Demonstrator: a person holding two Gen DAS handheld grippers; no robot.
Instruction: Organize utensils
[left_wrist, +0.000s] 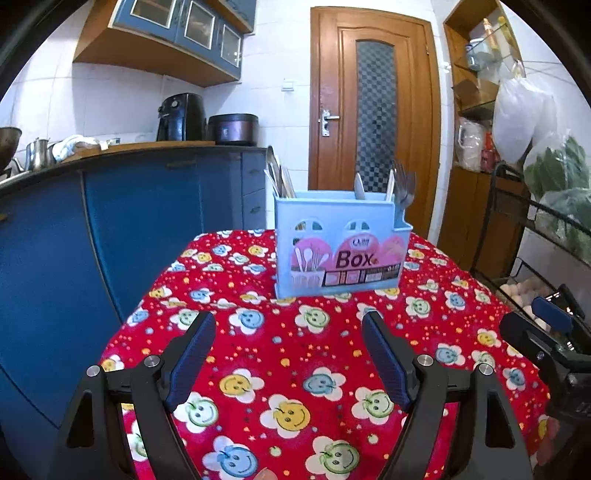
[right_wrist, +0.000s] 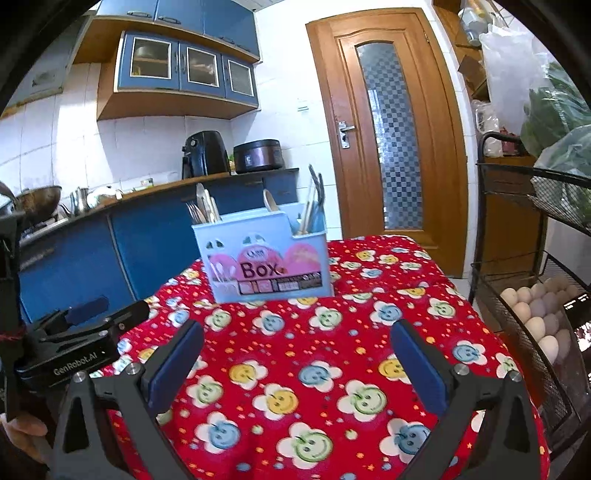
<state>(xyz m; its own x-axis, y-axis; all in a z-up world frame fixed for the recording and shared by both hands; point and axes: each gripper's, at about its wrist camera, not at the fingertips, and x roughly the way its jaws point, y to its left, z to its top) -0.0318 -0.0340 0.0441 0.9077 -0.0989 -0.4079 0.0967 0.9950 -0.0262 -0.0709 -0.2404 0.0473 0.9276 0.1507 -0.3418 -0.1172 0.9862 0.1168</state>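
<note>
Both grippers are wide open and hold nothing. Your left gripper (left_wrist: 288, 354) and right gripper (right_wrist: 295, 362) hover over the near part of the surface (left_wrist: 295, 369), side by side, both pointing slightly down toward the box (left_wrist: 340, 251).

The box stands upright at the far end of the surface, well ahead of both grippers. Its long side faces you. From the left gripper it lies ahead and slightly right; from the right gripper, ahead and slightly left. Neither is clearly nearer.

The utensils (left_wrist: 402, 184) stand upright in the box compartments, long axes near vertical, heads above the rim. No utensil lies loose on the surface in either view. Judge the task as near complete, or the next grasp as a reach forward to a protruding head
</note>
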